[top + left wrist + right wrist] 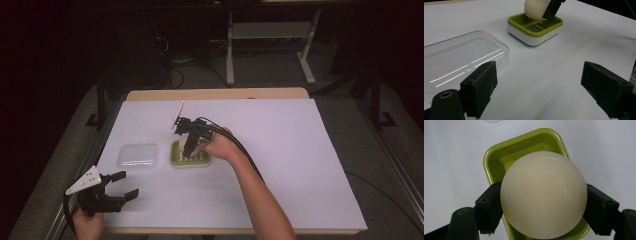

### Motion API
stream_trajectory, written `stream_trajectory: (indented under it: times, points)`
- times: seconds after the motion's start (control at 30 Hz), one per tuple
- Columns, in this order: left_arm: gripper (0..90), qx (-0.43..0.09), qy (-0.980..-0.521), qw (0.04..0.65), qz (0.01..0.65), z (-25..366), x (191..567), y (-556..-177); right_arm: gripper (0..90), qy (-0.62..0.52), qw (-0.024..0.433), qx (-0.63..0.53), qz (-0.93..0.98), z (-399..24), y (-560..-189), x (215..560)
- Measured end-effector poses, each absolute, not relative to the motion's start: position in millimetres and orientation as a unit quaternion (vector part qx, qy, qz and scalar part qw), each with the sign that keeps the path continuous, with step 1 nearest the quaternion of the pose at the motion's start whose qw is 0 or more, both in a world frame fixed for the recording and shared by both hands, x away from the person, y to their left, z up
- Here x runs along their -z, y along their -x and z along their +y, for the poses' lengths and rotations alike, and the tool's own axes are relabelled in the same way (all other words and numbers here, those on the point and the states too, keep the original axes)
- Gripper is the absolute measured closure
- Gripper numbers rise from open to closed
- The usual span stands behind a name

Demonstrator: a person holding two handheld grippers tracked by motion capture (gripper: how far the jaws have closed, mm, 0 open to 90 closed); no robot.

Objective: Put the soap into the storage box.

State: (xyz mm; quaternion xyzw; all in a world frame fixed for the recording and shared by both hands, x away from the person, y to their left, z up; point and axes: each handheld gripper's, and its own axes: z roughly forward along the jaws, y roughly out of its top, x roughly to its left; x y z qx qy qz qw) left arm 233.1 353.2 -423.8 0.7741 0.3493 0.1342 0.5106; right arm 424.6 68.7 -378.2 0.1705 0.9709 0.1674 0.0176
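A round cream-white soap bar (pixel 543 194) is clamped between the jaws of my right gripper (pixel 189 144), which is shut on it. It hangs just over a green soap dish (pixel 190 158) with a white base near the middle of the table. In the left gripper view the soap (pixel 536 8) touches or nearly touches the dish (pixel 535 28). My left gripper (pixel 122 187) stands open at the table's front left corner, with nothing between its fingers. A clear plastic lid (pixel 138 155) lies flat to the left of the dish.
A white sheet (pixel 300 160) covers the wooden table. A thin white strip (pixel 178 113) stands behind the right gripper. Beyond the table lie a dark floor, cables and a white frame (pixel 270 45).
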Motion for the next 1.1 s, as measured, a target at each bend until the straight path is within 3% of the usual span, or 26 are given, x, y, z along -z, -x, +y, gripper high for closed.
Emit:
stream_trajectory:
  times: [1.1]
  points:
    - [12.8, -0.134, -0.774, 0.510, 0.351, 354, 424, -233, 24.4, -0.170, 0.001, -0.153, 0.973, 73, -426, 390]
